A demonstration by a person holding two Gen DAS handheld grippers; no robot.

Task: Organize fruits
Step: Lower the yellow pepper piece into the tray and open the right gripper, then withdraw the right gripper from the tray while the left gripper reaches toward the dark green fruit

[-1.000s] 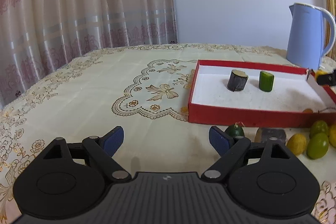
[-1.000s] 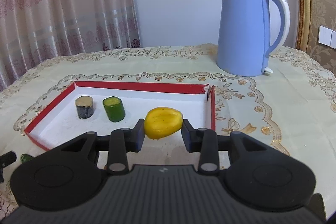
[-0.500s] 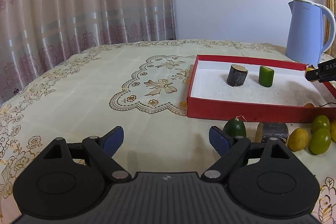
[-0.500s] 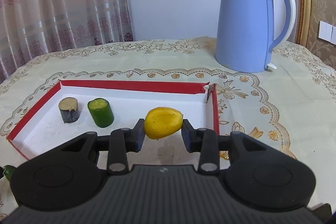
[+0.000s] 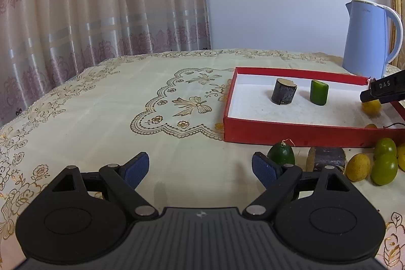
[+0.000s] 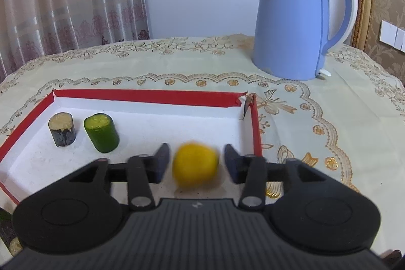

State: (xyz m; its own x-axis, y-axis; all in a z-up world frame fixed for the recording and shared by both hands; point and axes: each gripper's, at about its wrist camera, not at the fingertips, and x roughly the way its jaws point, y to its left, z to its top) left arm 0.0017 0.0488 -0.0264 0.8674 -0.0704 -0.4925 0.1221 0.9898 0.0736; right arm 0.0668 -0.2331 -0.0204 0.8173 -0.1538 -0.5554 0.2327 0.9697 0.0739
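Note:
A red tray (image 6: 141,96) with a white floor holds a dark cut piece (image 6: 62,132) and a green cut piece (image 6: 101,132). My right gripper (image 6: 194,163) is open over the tray's right part; a blurred yellow fruit (image 6: 195,164) sits between its fingers, clear of both pads. The left wrist view shows that fruit (image 5: 371,106) in the tray (image 5: 291,133) under the right gripper. My left gripper (image 5: 200,167) is open and empty above the cloth, left of a dark green fruit (image 5: 281,154).
A blue kettle (image 6: 301,17) stands behind the tray's right corner. In front of the tray lie a dark chunk (image 5: 326,158) and several yellow and green fruits (image 5: 384,166). A curtain hangs behind the table.
My right gripper opened and let go of the yellow fruit, which dropped into the tray. The right gripper also moved forward over the tray. The left gripper drew back slightly.

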